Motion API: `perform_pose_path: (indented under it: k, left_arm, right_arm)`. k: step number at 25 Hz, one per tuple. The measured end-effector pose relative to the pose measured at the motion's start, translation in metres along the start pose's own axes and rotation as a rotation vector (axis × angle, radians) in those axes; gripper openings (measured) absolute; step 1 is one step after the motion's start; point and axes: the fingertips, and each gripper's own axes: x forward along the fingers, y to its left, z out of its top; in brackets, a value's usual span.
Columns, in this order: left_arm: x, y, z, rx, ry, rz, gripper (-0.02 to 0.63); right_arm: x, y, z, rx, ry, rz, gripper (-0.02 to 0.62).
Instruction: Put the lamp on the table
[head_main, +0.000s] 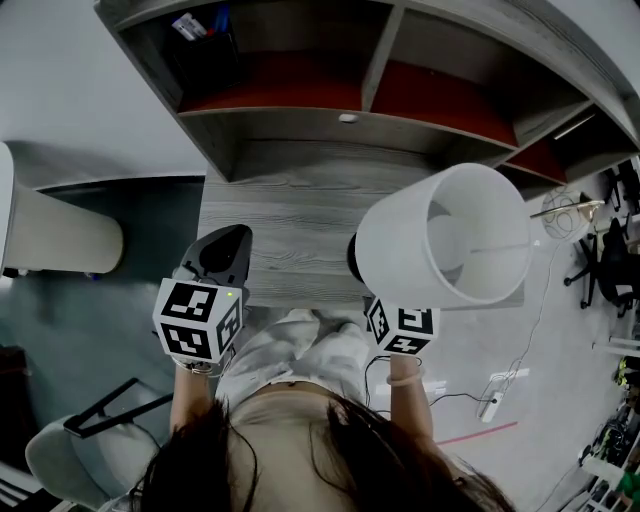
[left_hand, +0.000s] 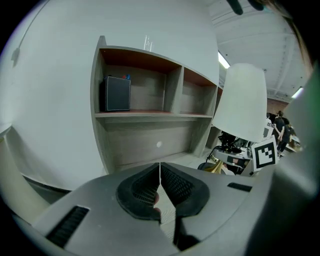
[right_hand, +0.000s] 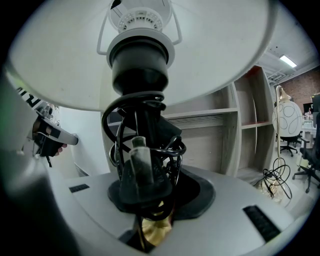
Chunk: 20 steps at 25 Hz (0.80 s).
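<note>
Two grippers are in play, but only one carries anything. The right gripper (right_hand: 145, 200) has its fingers clenched on the dark stem of the lamp (right_hand: 137, 55), just under the socket, where the black cord (right_hand: 150, 147) is coiled round the stem. Bundled like that, the cord probably cannot trail or snag. A brass-coloured part shows below the fingers.

In the head view the white shade (head_main: 450, 235) hangs in the air over the right front part of the table (head_main: 290, 220). It is tilted so its open end faces up and to the right, and it hides most of the gripper beneath it. Gripping low on the stem keeps the fragile shade clear of the fingers. It also makes the lamp top-heavy in the hand, so the tilt likely needs correcting before the base goes down.

The left gripper (left_hand: 160, 172) has its fingers pressed together with nothing between them. It is held out over the table's left front edge, apart from the lamp, and seems free to steady it if needed.

The grey wooden tabletop looks bare, so nothing blocks a landing spot. The shelf unit (left_hand: 150, 85) rising at the back of the table is the main limit, since the wide shade could knock its lower board. A dark box (left_hand: 117, 93) sits in the left compartment. To the right, on the floor, are an office chair (head_main: 605, 270) and a power strip (head_main: 497, 395), well away from the table.
</note>
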Motion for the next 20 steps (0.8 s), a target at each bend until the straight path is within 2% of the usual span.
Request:
perform_pose_path:
  k: [8,20]
  left_arm:
    - [-0.006,0.017,-0.012,-0.008,0.013,0.017,0.017]
    - [-0.022,0.047,-0.030,-0.035,0.030,0.096,0.017]
  right_arm:
    - [0.015,0.017,-0.015,-0.010,0.008,0.015,0.112]
    - [0.039,0.035,-0.036,-0.024,0.025,0.042,0.112]
